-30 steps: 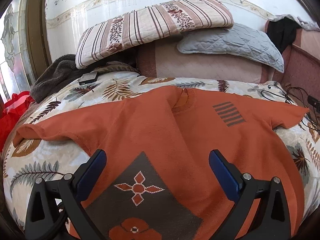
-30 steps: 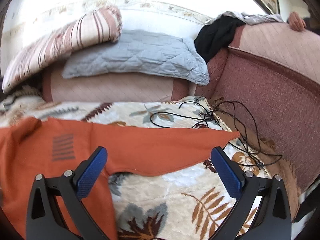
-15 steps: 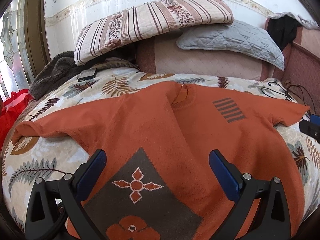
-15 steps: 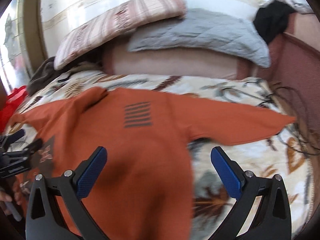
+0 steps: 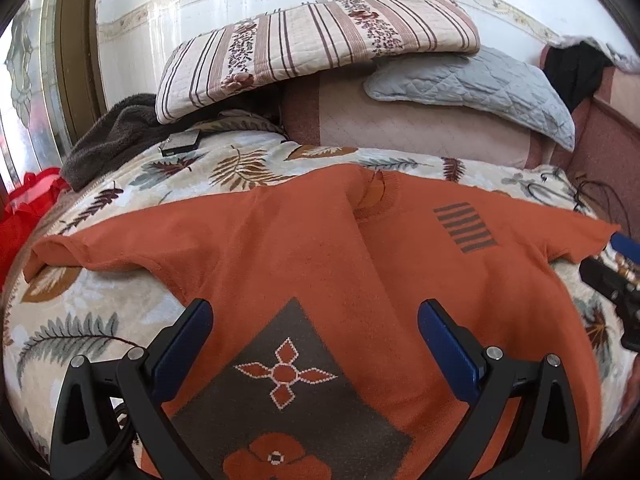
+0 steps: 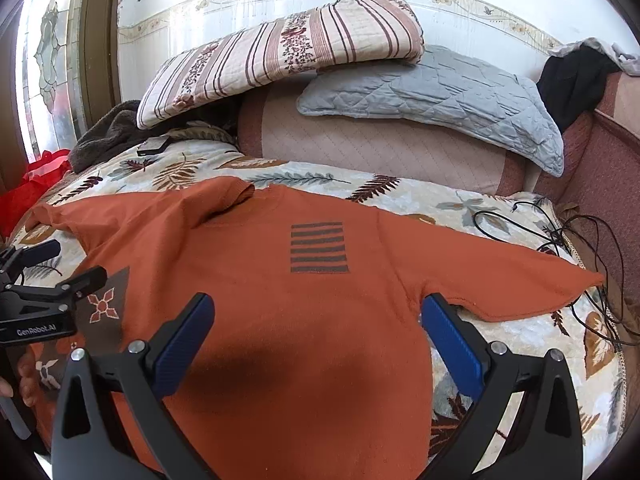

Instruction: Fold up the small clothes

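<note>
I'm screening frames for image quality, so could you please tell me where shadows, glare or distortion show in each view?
Right wrist view: a dark shadow falls on the orange sweater between the open tongs; the window is blown out. Left wrist view: even light, no strong shadow, sharp focus. Both: fisheye bending, dark corners.

Striped pillow [image 5: 316, 48] atop grey pillow [image 5: 472, 88]; black cables [image 6: 568, 240] on leaf-print blanket [image 5: 132, 184].
</note>
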